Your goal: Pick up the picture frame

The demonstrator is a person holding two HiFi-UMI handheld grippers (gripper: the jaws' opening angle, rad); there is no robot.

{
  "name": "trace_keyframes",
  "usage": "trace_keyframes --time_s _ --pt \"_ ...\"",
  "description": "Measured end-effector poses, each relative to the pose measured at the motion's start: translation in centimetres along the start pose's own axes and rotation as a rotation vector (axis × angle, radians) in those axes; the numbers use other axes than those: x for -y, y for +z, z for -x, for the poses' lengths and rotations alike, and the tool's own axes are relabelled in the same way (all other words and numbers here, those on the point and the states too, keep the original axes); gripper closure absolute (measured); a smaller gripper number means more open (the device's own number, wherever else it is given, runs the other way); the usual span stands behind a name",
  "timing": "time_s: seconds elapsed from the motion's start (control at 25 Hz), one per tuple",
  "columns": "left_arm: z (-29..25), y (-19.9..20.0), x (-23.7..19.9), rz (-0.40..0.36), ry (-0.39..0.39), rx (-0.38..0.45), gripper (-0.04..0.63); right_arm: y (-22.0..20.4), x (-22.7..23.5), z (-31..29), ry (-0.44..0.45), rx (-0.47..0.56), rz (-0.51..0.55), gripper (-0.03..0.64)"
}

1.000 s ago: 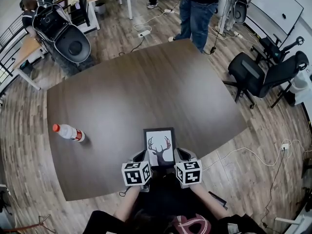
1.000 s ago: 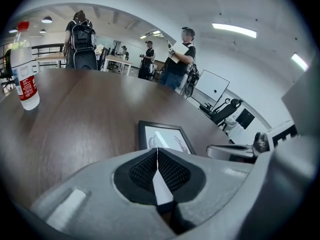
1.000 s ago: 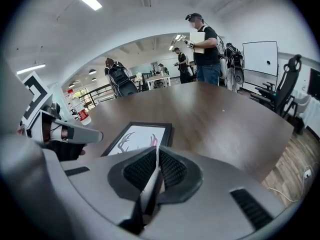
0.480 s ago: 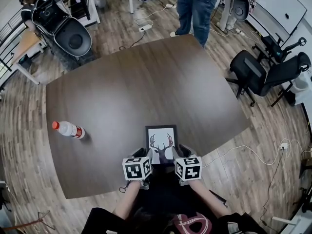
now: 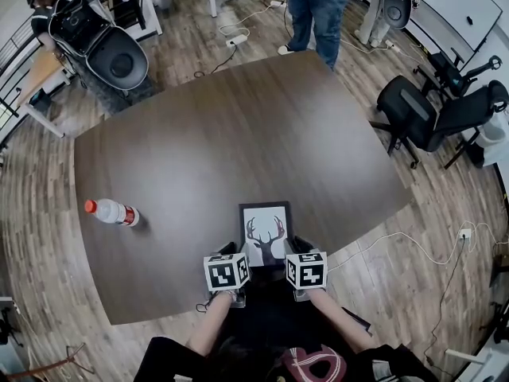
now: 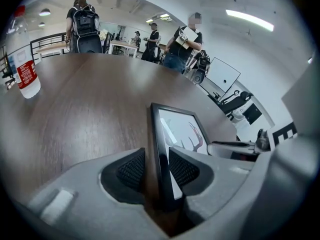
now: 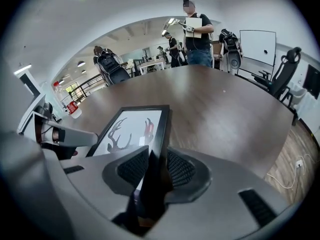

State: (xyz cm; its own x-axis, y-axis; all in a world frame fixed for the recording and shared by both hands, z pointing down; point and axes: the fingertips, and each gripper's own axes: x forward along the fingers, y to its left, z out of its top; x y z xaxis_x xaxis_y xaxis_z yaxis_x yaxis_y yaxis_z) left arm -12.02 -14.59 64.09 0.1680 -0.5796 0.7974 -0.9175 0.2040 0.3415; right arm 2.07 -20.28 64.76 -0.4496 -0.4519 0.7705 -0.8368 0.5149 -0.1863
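Straddling picture frame (image 5: pixel 266 231) edges: left gripper (image 6: pixel 157 168), right gripper (image 7: pixel 157 167), just opened.

The surface (image 5: pixel 238 134) is finished in dark brown wood grain, smooth and mostly matt, with a soft sheen where light is caught. The frame (image 5: pixel 266 231) is edged in a black moulding, smooth and faintly glossy; a white, paper-like print is set under a glazing in which pale reflections are seen. The bottle (image 5: pixel 111 212) is made of clear, shiny plastic, capped in red plastic and wrapped in a red label. The floor (image 5: pixel 48 237) is laid in grey-brown wood-look planks of low sheen. The chairs (image 5: pixel 429 118) are covered in matt black.
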Motion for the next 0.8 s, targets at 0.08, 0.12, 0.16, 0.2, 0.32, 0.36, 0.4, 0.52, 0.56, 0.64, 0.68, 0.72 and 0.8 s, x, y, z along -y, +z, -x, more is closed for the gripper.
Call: trace_keyframes --time_s 0.08,0.12,0.16,0.2,0.32,0.36,0.4,0.52,0.56,0.64,0.68,0.72,0.8 --pt "-0.2 -0.19 -0.09 0.011 0.0 -0.013 0.445 -0.16 0.09 -0.1 0.001 -0.011 -0.007 0.5" --pt "-0.2 -0.24 -0.16 0.025 0.0 -0.015 0.445 -0.15 0.03 -0.15 0.006 -0.018 -0.011 0.5" --pt "-0.17 -0.29 -0.22 0.044 0.001 -0.016 0.443 -0.13 -0.06 -0.19 0.014 -0.026 -0.015 0.505" --pt "-0.16 -0.34 -0.22 0.061 0.001 -0.015 0.443 -0.13 -0.14 -0.21 0.021 -0.036 -0.018 0.516" --pt "-0.37 -0.46 -0.09 0.082 -0.001 -0.018 0.443 -0.25 -0.23 -0.28 0.022 -0.05 0.004 0.528" --pt "-0.42 -0.46 -0.12 0.081 -0.001 -0.021 0.443 -0.26 -0.3 -0.32 0.019 -0.049 0.02 0.527" --pt "-0.43 -0.42 -0.15 0.078 0.001 -0.022 0.443 -0.24 -0.38 -0.35 0.018 -0.048 0.032 0.525" --pt "-0.33 -0.26 -0.33 0.074 0.012 -0.015 0.443 -0.11 -0.53 -0.41 0.017 -0.045 0.012 0.526" --pt "-0.34 -0.2 -0.38 0.074 0.013 -0.012 0.443 -0.08 -0.54 -0.44 0.014 -0.044 0.003 0.528" --pt "-0.39 -0.1 -0.43 0.08 0.009 -0.009 0.443 0.01 -0.58 -0.47 0.007 -0.047 0.0 0.529" --pt "-0.38 -0.07 -0.36 0.087 0.003 -0.01 0.445 0.07 -0.63 -0.48 0.009 -0.05 0.0 0.529" --pt "-0.37 -0.08 -0.19 0.1 -0.005 -0.012 0.449 0.12 -0.68 -0.48 0.012 -0.053 -0.004 0.531" --pt "-0.42 -0.13 0.21 0.121 0.002 -0.012 0.515 0.14 -0.63 -0.44 0.02 -0.058 -0.018 0.534"
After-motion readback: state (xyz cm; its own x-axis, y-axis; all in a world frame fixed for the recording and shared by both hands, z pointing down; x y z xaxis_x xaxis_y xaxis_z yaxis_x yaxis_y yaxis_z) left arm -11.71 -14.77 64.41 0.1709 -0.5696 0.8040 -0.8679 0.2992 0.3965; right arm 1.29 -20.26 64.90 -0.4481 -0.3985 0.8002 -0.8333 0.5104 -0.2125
